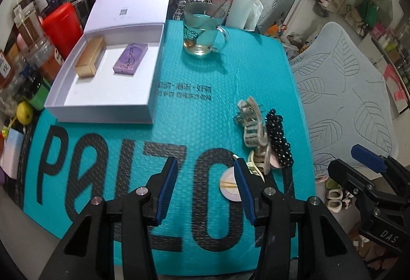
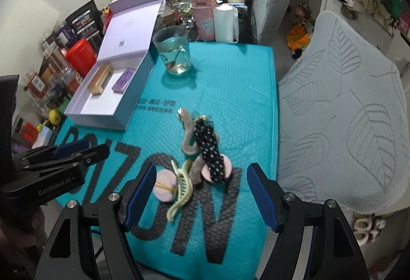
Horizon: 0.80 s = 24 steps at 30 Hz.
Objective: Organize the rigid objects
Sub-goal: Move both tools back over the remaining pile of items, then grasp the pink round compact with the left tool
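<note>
Teal bubble mailer [image 2: 230, 80] covers the table, the landmark for everything here. Above its near end the left gripper [image 1: 206, 185] stands partly open with nothing between its jaws, and the right gripper [image 2: 202, 193] hangs wider, also empty. Just beyond the right gripper's fingertips, on the mailer's black lettering, lies a heap of hair accessories: a polka-dot clip [image 2: 208, 149] whose long axis points toward the mailer's far end, a grey claw clip [image 1: 252, 126] alongside it, a pale green claw clip [image 2: 182, 193] and pink discs [image 2: 165, 187] partly hidden beneath. A white box [image 1: 102, 100] sits on the mailer's far left corner.
</note>
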{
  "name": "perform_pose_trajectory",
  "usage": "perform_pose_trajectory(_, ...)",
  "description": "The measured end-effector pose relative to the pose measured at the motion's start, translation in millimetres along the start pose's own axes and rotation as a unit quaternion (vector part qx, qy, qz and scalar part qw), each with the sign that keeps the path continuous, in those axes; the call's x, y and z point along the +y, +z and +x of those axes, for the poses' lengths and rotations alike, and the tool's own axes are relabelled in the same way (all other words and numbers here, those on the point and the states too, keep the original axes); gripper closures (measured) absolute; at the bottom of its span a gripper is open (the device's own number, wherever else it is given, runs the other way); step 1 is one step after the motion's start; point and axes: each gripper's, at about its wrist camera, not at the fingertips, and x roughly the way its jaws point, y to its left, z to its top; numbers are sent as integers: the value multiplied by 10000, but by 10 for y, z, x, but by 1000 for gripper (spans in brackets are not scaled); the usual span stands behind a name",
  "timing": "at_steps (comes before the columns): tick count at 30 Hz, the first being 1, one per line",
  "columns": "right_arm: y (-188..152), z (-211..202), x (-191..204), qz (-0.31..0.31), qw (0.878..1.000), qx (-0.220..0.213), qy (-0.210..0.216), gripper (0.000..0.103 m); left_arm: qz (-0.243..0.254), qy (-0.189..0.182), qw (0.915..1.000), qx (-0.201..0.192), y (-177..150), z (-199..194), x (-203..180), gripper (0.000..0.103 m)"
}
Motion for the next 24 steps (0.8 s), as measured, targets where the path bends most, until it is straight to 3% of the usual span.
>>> perform_pose_trajectory(16,-404,349,-310,5,9978,603,266,29,109,-420,9985,332,-357,410,-252,58)
perform_pose_trajectory(24,-634,602,-450,280,9952,898,256,29,40,-381,9972,639,-477,692,-277,58)
